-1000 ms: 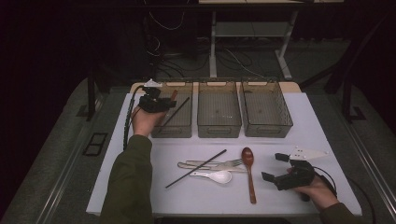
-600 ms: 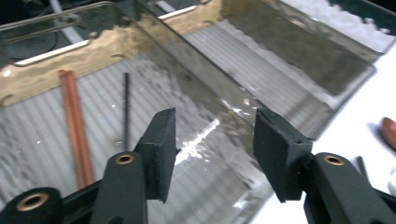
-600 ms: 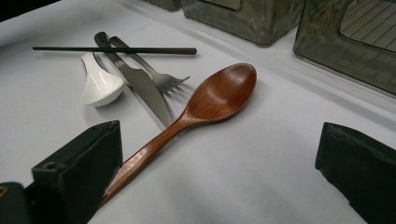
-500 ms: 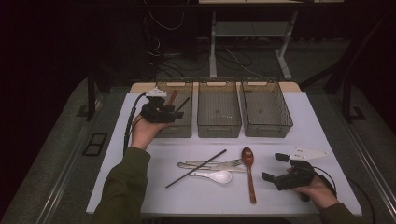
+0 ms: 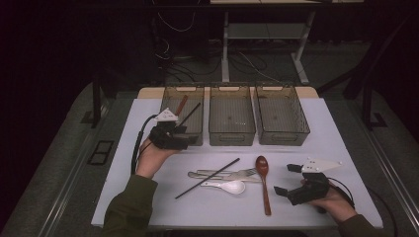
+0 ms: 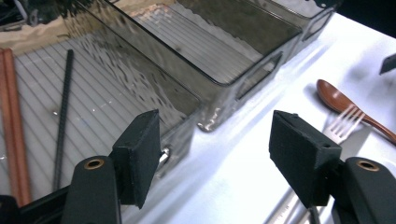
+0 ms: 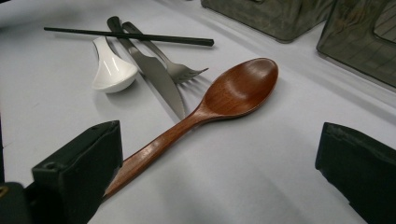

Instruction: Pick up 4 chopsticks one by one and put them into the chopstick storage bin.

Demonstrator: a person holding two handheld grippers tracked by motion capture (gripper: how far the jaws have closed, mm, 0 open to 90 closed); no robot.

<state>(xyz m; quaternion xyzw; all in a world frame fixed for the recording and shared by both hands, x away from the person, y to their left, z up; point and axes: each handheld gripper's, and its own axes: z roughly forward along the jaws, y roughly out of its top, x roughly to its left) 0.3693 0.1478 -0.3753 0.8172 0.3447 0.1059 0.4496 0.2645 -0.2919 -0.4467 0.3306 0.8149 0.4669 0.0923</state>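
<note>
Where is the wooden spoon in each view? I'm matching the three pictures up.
High view: wooden spoon right of centre on the table, bowl away from the person.
Left gripper view: its bowl at the right edge.
Right gripper view: centre, handle toward the left jaw.
Shared landmark: the fork beside it.

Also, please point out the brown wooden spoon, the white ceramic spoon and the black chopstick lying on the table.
brown wooden spoon (image 7: 243,86): right gripper view, on its bowl.
white ceramic spoon (image 7: 112,70): right gripper view, on its bowl.
black chopstick (image 5: 207,178): high view, on the middle of its shaft.
</note>
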